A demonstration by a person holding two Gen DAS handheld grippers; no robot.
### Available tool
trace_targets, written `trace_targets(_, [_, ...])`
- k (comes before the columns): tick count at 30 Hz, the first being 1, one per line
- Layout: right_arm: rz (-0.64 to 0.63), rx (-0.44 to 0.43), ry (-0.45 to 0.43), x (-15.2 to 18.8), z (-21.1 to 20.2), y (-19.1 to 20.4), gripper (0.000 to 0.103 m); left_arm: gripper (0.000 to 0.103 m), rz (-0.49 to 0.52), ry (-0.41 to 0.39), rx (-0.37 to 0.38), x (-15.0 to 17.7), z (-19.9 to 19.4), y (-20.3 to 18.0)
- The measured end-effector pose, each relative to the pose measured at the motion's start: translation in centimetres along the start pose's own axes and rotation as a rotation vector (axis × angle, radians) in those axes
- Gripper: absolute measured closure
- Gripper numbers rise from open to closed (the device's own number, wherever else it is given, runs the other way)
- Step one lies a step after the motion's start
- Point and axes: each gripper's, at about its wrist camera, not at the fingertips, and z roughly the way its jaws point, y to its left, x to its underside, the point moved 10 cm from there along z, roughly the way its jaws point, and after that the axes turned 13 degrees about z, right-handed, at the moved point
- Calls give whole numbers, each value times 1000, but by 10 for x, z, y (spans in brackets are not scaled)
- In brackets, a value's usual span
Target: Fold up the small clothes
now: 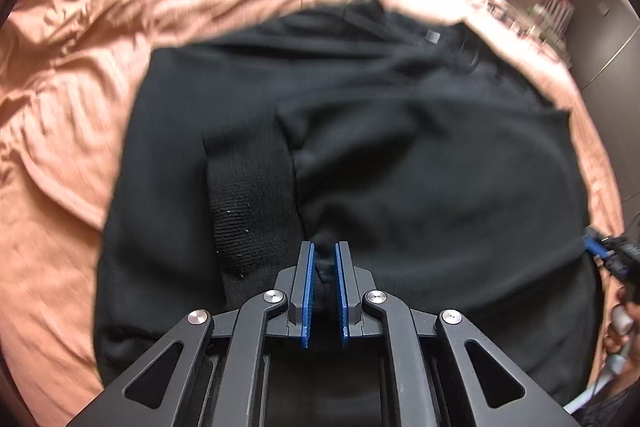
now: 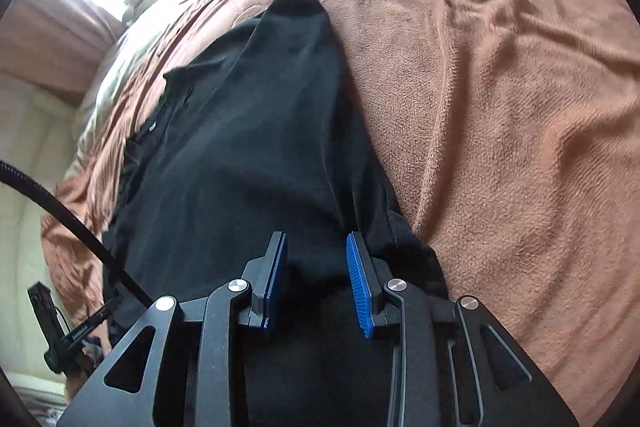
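Both grippers, left [image 1: 324,247] pinching the black garment [image 1: 360,155], right [image 2: 317,239] parted, over a rust blanket [image 1: 72,99].

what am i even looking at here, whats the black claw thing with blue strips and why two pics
These are two hand-held grippers, one in each of a person's hands, and each carries a wide-angle camera looking along its two fingers. That gives two pictures: one from the left tool, one from the right.

The black claw is the gripper; the blue strips are its grip pads.

A black garment lies spread on a bed covered by a peach-brown blanket.

The left gripper has its jaws nearly together, with a fold of the black cloth pinched between them. The right gripper sits over the garment's edge with its jaws apart, so it is not gripping.
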Motion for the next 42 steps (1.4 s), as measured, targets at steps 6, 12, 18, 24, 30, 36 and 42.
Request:
trace_targets(6, [-40,34,-4,0,4,4,75,92,-4,-3,16,4,0,5])
trace_targets(12, [-82,102,-113,-19,-24,9,75,92,-48,-22,14,7,-13,26])
trace_targets(18, [-92,82,-204,-32,-38,14,75,92,-83,-117,44,2,-39,47])
trace_targets(24, [-160,104,-152,-17,-14,24,75,92,-143,-132,52,9,-55,79])
trace_targets(30, [-202,120,-172,-11,-32,38,75,92,-247,-195,26,21,-94,122])
trace_targets(36, [-288,100,-202,13,-68,58,50,91,-226,-187,2,51,-129,130])
trace_targets(42, [-374,90,-200,46,-105,57,41,60,-200,-233,-45,82,-180,131])
